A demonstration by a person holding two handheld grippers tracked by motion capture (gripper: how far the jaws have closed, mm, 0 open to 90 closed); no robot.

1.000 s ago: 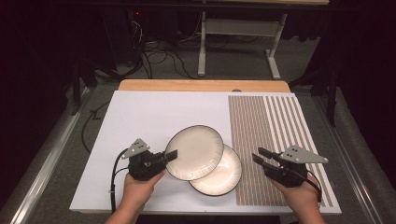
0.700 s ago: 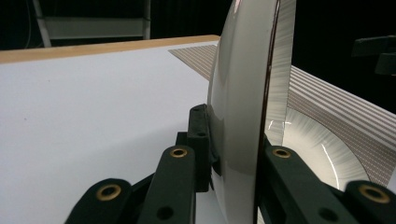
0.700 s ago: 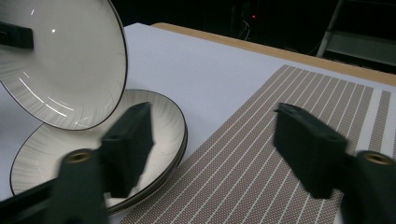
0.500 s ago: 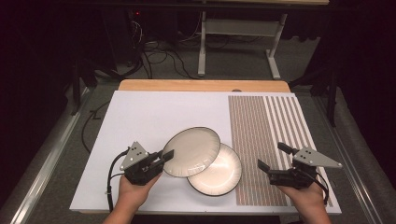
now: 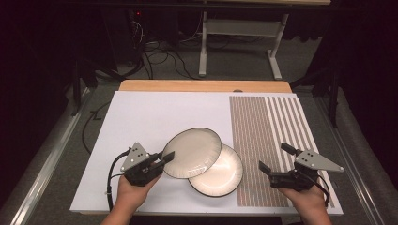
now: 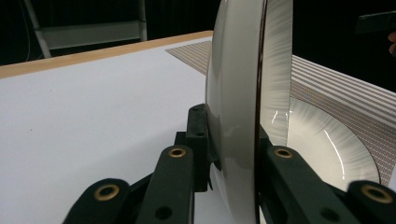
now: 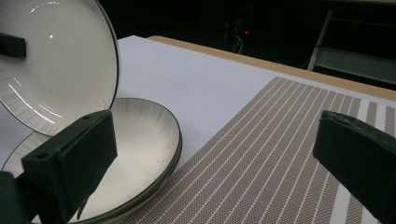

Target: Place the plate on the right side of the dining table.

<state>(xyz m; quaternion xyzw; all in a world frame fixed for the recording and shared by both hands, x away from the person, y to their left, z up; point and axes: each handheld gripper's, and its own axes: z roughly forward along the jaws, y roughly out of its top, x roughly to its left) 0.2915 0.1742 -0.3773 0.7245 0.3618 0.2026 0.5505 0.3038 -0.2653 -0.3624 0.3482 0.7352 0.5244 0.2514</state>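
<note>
White plate is clamped tilted in my left jaws above plate 2; my right jaws have just opened, empty.

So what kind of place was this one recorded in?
Probably a lab or recording workspace, not a home: a white board on a table, loose cables on carpet behind, dark surroundings, and two plates as props.

White table, striped placemat on it, plate alongside
</note>
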